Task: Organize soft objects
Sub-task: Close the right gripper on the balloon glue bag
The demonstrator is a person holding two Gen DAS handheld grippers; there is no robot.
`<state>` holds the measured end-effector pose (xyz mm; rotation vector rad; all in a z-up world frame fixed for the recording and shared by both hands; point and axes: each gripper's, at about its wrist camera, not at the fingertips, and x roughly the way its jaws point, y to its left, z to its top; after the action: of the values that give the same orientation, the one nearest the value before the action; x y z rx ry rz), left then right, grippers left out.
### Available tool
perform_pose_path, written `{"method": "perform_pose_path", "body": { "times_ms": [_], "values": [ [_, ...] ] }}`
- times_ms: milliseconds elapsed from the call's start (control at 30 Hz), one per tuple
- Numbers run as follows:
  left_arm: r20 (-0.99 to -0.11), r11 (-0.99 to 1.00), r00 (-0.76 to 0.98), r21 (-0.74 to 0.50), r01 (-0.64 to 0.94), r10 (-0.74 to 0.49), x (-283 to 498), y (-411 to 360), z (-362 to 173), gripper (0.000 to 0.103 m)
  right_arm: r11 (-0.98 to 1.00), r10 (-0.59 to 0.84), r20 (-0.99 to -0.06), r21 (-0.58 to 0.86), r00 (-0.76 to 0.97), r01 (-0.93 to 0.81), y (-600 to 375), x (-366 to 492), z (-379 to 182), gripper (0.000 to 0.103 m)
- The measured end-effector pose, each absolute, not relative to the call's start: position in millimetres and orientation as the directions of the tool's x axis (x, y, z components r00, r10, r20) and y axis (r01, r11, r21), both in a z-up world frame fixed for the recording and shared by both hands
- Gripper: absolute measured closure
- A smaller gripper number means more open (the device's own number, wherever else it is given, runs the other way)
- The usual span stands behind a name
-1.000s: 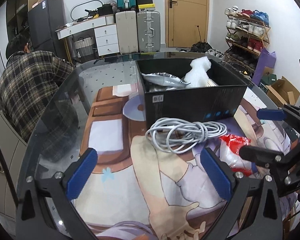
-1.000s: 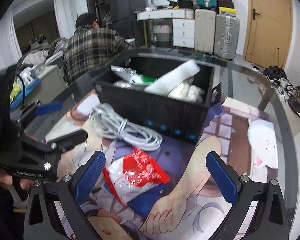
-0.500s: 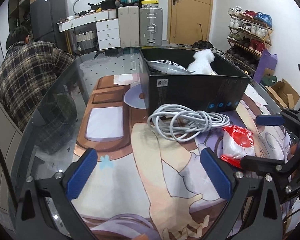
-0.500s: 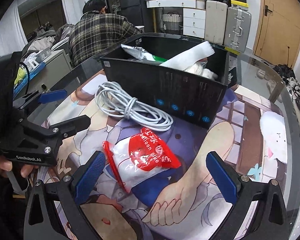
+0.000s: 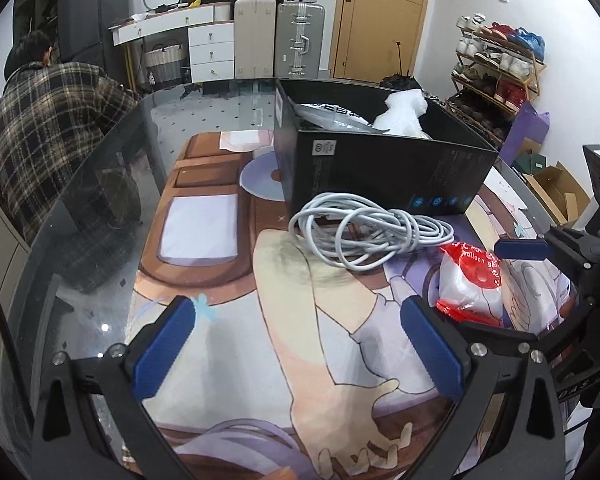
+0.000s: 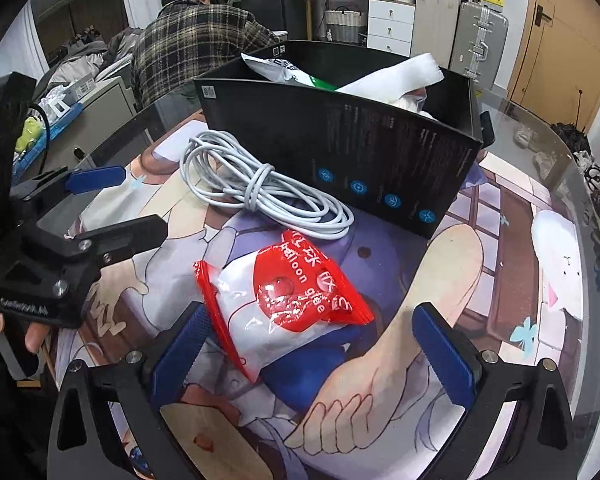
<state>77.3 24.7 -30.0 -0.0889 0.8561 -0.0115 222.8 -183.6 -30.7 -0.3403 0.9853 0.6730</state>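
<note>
A red and white balloon packet (image 6: 288,304) lies on the printed mat, between my right gripper's (image 6: 312,354) open blue fingers, untouched; it also shows in the left wrist view (image 5: 470,280). A coiled white cable (image 6: 256,188) lies just beyond it, against the black box (image 6: 340,148) holding a silver pouch (image 6: 280,70) and white foam (image 6: 396,76). My left gripper (image 5: 300,348) is open and empty over the mat, short of the cable (image 5: 364,232) and box (image 5: 380,168).
The glass table's rim (image 5: 80,184) curves at the left. A person in a plaid shirt (image 5: 44,120) sits beyond it. Suitcases (image 5: 300,40), a door and a shoe rack (image 5: 496,64) stand behind. My left gripper shows at the left of the right wrist view (image 6: 112,208).
Both grippers have pulled back and lowered toward the mat. The right gripper has closed in on the balloon packet, which now sits between its fingers. Both stay open.
</note>
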Motion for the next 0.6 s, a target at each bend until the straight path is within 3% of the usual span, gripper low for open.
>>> {"method": "perform_pose_path", "body": {
  "times_ms": [600],
  "values": [
    [-0.759,0.995,0.648,-0.100,-0.020,-0.063,78.8,27.6,-32.0,0.000,0.754,0.365,-0.836,0.009,0.408,-0.657,-175.2,220.8,-34.7,0.001]
  ]
}}
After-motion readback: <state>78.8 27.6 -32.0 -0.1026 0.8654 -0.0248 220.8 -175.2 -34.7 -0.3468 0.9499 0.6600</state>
